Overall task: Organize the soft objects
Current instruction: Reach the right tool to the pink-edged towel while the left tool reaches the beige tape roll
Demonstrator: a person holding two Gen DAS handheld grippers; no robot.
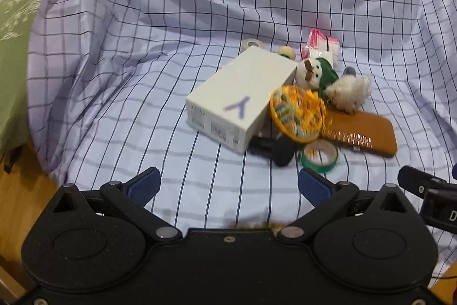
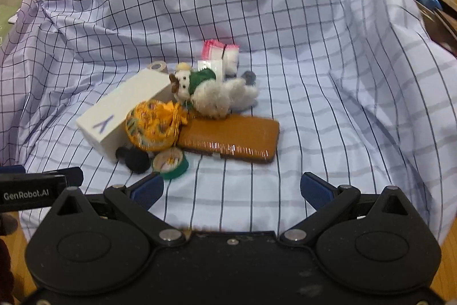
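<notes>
A heap of objects lies on a checked cloth (image 1: 142, 76). It holds a white box (image 1: 240, 96) (image 2: 120, 107), a yellow embroidered pouch (image 1: 298, 113) (image 2: 155, 123), a white plush toy in a green top (image 1: 317, 70) (image 2: 211, 93), a fluffy cream piece (image 1: 350, 93), a brown case (image 1: 362, 133) (image 2: 231, 137), a green tape roll (image 1: 320, 156) (image 2: 170, 160) and a black foam ball (image 1: 282, 152) (image 2: 137, 159). My left gripper (image 1: 230, 185) is open and empty, short of the heap. My right gripper (image 2: 231, 190) is open and empty, just short of the brown case.
Small pink-edged packets (image 1: 322, 43) (image 2: 220, 53) and a beige tape roll (image 1: 251, 44) (image 2: 157, 66) lie behind the heap. The cloth rises in folds at the back and sides. A green cloth (image 1: 14, 33) and wooden floor (image 1: 20, 190) are at the left.
</notes>
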